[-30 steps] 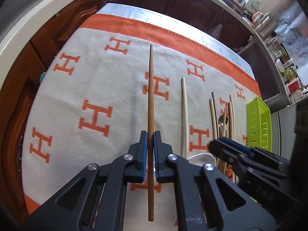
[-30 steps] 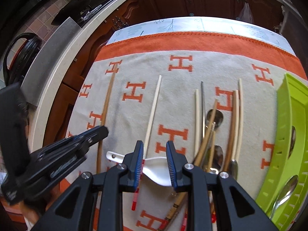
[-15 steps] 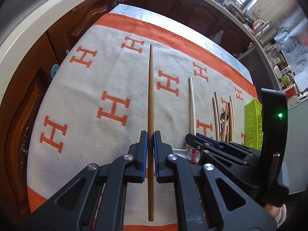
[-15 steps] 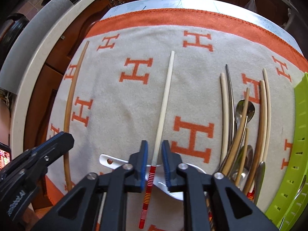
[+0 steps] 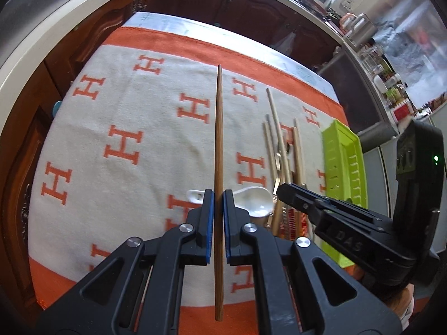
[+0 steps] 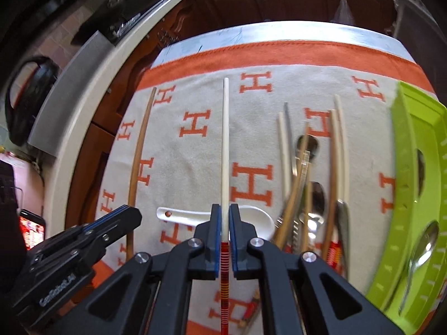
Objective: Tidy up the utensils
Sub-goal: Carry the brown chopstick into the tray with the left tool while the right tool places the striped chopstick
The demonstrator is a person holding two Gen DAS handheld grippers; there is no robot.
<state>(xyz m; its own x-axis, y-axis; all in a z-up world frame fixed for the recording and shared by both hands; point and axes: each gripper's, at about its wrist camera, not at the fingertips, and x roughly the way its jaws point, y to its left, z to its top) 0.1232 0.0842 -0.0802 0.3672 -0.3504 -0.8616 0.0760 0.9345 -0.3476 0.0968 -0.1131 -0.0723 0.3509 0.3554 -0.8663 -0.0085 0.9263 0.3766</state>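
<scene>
Two tools, one chopstick each. My left tool (image 5: 218,203) is clamped narrow on a long dark-brown wooden chopstick (image 5: 219,139), gripping it toward the thick rear end, so most of the shaft runs forward, straight away from me along the fingers. My right tool (image 6: 224,223) is clamped narrow on a long cream chopstick with a red-and-orange striped handle (image 6: 225,150), pinched just where the stripes begin; its pale tip also points straight ahead.

Both sticks sit over the cream blanket with orange H letters and orange border (image 5: 134,106) that covers the surface. From these views I can't tell whether they are lifted clear or resting on the cloth. A white ceramic soup spoon (image 6: 184,216) lies crosswise under the fingers of both tools.

The lime-green slotted plastic tray (image 6: 413,145) stands at the far right edge of the blanket, long side running away from me, roughly parallel to both sticks. Metal spoons (image 6: 421,248) already lie in it. Between my right tool and the tray is the unsorted heap of chopsticks and metal spoons (image 6: 307,184), tangled, mostly lengthwise.

Judgement: the tray lies to the right of both tools, and the right one is nearer. Since the axes already match, the carry looks like a sideways shift over the heap, little turning needed. The left stick has farther to go and the right tool stands in its path.
</scene>
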